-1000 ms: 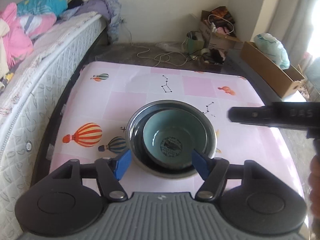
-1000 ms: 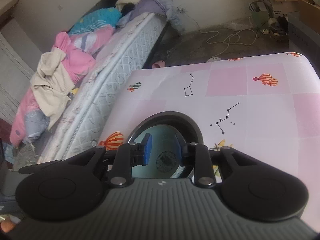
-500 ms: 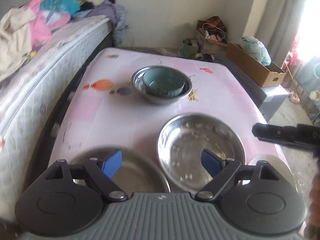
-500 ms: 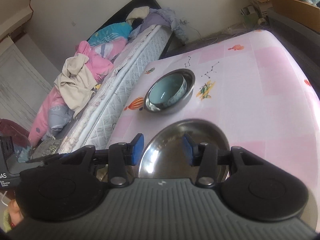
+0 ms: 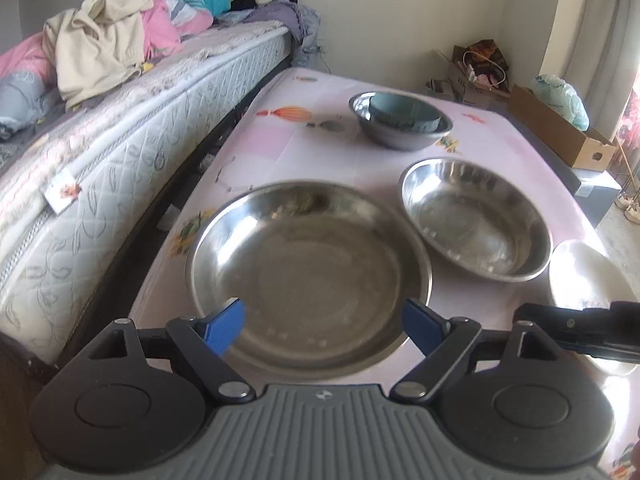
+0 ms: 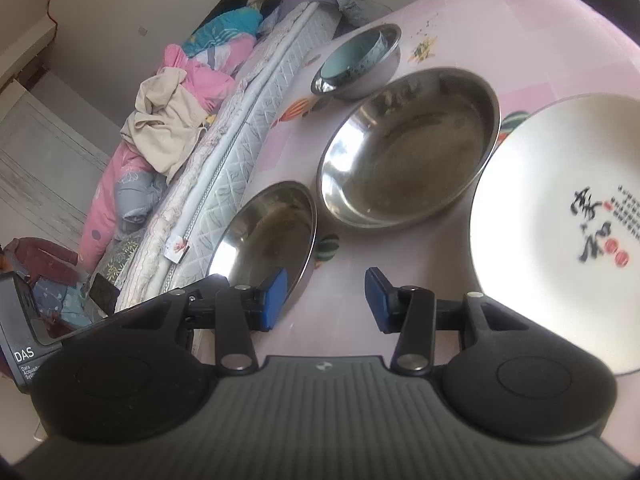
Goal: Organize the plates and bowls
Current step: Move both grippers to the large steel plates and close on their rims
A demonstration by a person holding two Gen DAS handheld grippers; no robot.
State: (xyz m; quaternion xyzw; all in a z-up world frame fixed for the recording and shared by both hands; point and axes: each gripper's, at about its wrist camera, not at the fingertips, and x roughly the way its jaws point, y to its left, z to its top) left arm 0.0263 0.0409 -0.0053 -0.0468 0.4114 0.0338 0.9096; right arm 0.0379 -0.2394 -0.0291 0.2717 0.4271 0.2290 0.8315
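Near steel plate (image 5: 308,276): it is wide, shiny and shallow. It lies flat on the pink table (image 5: 320,160), close to the edge by the bed. It sits right in front of the left gripper (image 5: 324,320), between the two blue fingertips. They look close to its rim, but I cannot tell if they touch it.

Second steel plate (image 5: 476,216): it lies flat just beside the first one, on its right and a bit farther back. In the right wrist view this plate (image 6: 408,148) is ahead of the right gripper (image 6: 326,300) and apart from it.

White plate (image 6: 560,224): it lies flat on the table to the right of the right gripper. It has black writing and red dots on it. In the left wrist view only a bright piece of it (image 5: 584,276) shows, by the near right corner of the table.

Steel bowl (image 5: 400,136): it stands at the far part of the table, well apart from both grippers. A blue-green bowl (image 5: 404,114) sits inside it.

Left gripper: its jaws are spread wide and it holds nothing.

Right gripper: its jaws are apart and it holds nothing. Only bare table shows between its fingertips. Its left fingertip is in front of the near steel plate's (image 6: 268,240) rim.

Bed (image 5: 120,148): it runs along the left side of the table. A heap of pink, blue and cream clothes (image 5: 108,40) lies on top.

Cardboard box (image 5: 560,132): it sits on the floor past the right side of the table.
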